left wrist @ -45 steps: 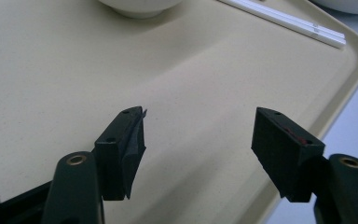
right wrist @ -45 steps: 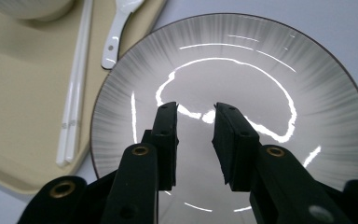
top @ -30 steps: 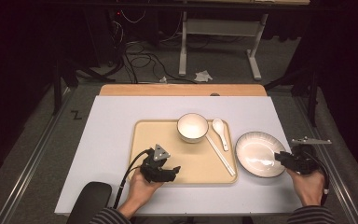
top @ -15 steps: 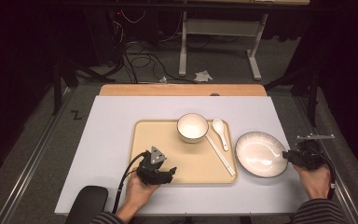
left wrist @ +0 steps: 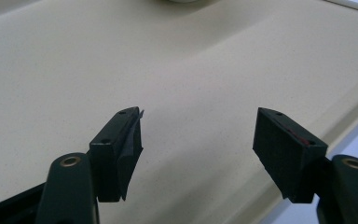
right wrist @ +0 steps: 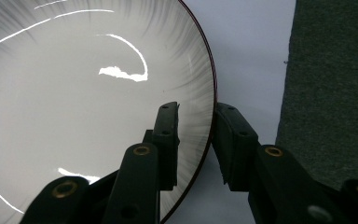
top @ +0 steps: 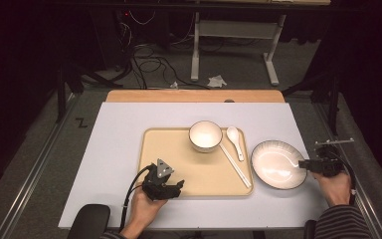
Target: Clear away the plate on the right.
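Black jaws of the left hand-held gripper (top: 175, 186) stand wide apart, empty, over the near part of the tan tray (top: 171, 144). At the counter's (top: 114, 134) right side, the right hand-held gripper (right wrist: 196, 140) straddles the white plate's (top: 277, 164) rim, one jaw inside and one outside. Farther back on the tray sit a bowl (top: 205, 135) and spoon (top: 235, 140).

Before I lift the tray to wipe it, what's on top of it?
A bowl, a spoon and a chopstick lie on the tray. The open left tongs hover over its near edge.
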`<state>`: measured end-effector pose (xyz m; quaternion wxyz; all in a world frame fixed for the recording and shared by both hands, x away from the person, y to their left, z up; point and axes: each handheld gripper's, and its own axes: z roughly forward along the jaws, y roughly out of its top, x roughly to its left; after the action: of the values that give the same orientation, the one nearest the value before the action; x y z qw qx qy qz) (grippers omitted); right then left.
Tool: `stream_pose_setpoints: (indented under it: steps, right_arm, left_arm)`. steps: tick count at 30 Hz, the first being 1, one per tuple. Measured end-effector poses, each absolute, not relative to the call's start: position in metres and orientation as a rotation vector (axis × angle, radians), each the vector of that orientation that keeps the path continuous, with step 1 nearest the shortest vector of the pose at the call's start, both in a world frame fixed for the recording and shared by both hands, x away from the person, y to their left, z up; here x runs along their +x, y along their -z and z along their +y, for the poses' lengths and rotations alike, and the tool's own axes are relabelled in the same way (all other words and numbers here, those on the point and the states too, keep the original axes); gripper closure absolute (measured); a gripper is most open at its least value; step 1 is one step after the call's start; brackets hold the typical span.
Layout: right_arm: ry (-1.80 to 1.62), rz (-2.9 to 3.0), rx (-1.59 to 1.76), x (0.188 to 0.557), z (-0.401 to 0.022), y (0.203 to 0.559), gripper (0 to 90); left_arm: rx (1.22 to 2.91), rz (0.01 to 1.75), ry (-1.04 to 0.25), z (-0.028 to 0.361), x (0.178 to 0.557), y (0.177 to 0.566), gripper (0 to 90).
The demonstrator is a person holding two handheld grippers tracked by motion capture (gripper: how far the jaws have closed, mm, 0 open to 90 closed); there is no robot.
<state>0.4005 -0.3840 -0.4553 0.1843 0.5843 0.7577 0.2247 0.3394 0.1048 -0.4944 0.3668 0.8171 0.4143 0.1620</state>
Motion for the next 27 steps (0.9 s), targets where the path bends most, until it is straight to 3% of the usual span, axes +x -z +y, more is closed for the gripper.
stream_pose_setpoints:
  steps: [20, 27]
  right_arm:
    - [-0.736, 2.255, 1.744, 0.426, -0.401, 0.468, 67.2]
    - [-0.756, 2.293, 1.759, 0.434, -0.403, 0.474, 73.0]
  left_arm:
    - [2.086, 1.114, -0.412, 0.113, 0.327, 0.496, 32.8]
    - [2.063, 1.152, -0.410, 0.117, 0.325, 0.497, 32.8]
